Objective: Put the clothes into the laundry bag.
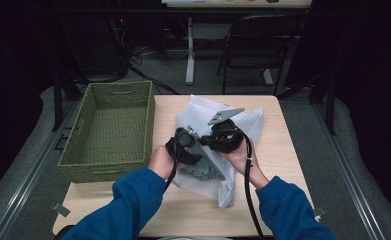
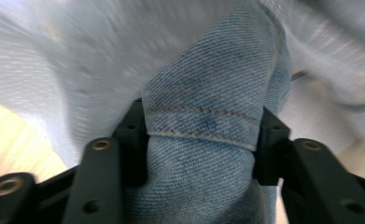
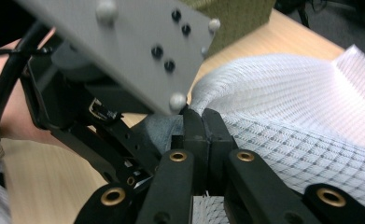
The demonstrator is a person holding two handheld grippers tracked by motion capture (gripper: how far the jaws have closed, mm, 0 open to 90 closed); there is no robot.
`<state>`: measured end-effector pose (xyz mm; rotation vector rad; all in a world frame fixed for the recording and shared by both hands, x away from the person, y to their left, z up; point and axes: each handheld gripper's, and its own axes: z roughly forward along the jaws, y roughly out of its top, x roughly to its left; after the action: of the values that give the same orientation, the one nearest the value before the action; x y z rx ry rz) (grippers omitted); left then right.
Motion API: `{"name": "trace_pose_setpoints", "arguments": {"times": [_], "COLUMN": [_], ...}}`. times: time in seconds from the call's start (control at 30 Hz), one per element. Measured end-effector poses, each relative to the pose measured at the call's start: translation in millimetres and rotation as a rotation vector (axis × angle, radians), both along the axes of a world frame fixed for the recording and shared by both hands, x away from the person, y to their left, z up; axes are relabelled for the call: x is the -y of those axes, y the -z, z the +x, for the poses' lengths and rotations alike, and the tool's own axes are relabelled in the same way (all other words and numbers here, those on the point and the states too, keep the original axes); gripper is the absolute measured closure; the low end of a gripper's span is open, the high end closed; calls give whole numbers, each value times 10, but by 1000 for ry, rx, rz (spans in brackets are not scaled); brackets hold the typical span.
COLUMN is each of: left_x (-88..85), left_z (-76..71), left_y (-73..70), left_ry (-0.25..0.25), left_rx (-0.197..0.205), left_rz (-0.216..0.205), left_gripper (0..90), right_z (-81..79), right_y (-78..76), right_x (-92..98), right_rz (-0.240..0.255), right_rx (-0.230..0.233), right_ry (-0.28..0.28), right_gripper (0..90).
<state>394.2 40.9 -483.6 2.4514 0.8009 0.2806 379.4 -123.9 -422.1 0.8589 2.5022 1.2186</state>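
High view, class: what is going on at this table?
A person in blue sleeves works with two tools over a white mesh laundry bag on the wooden table. The left tool grips folded blue denim fabric; the right tool pinches the bag's edge. A green woven basket waits alongside.

Both grippers, left gripper (image 1: 199,145) and right gripper (image 1: 214,141), meet over a white mesh bag (image 1: 243,130) mid-tabletop. A green woven basket (image 1: 90,165) overhangs the tabletop's left edge.
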Motion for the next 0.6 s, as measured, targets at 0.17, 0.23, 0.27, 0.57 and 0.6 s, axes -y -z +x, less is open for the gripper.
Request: {"name": "trace_pose_setpoints", "arguments": {"times": [0.17,0.23,0.27,0.57,0.6], "left_x": [-114,-155,-178,-394,-412], "left_z": [-36,-92,-116,-196,-175], "left_y": [-65,-104,-127,-161,-117], "left_ry": [25,47,61,115,112], "left_rx": [10,19,24,62,49], "left_rz": [-8,-20,-15,-4,-4], "left_gripper": [159,150,146,89,126], "right_z": [19,17,19,15,16], "right_y": [40,40,42,44,45], "right_x": [21,20,18,7,8], "right_rz": [-9,-11,-12,-18,-17], "right_rx": [-14,-14,-14,-21,-23], "right_ry": [1,0,-1,-3,-2], "right_gripper": [900,900,900,900,900]}}
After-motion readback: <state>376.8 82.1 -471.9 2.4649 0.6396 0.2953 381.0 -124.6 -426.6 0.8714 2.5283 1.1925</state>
